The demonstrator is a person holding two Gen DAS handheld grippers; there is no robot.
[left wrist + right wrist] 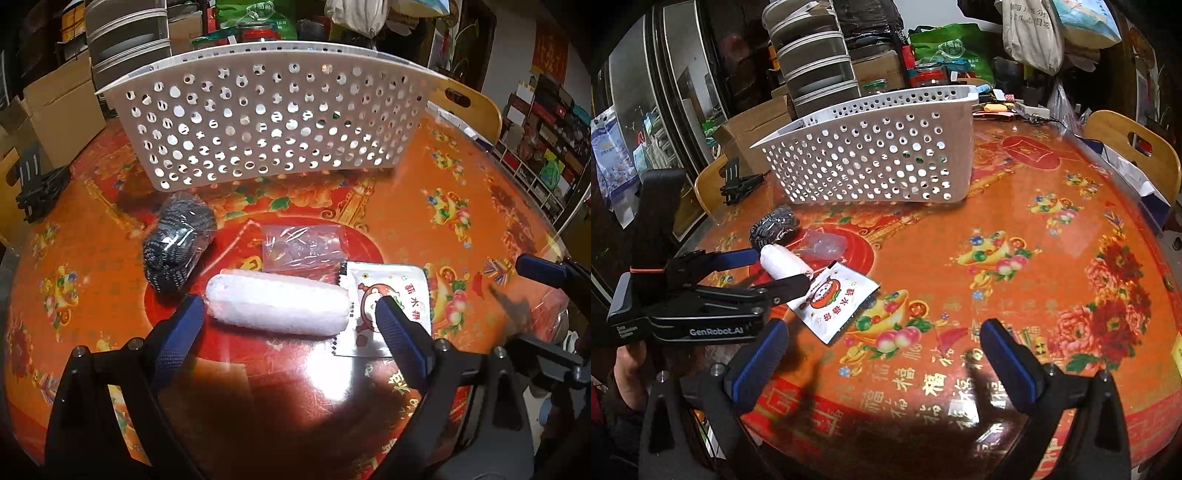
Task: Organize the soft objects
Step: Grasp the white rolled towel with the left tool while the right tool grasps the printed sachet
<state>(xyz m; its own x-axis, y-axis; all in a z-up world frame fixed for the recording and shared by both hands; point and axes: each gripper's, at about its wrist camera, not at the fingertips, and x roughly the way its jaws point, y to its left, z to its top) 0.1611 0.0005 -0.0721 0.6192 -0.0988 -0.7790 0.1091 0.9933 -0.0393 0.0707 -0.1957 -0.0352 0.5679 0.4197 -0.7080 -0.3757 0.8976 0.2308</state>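
A white rolled soft bundle (277, 304) lies on the red table between the wide-open fingers of my left gripper (290, 306), untouched by the pads. Beside it lie a white printed packet (384, 302), a clear plastic bag (303, 245) and a dark knitted bundle in wrap (179, 242). A white perforated basket (266, 122) stands behind them. In the right wrist view my left gripper (777, 267) straddles the white roll (785, 264); the packet (834, 299) lies next to it. My right gripper (886, 341) is open and empty over bare table.
A black clip stand (37, 184) sits at the table's left edge. Wooden chairs (1134, 147) stand at the far right. Cardboard boxes (55, 107) and stacked bins (816, 62) crowd behind the table (1015, 229).
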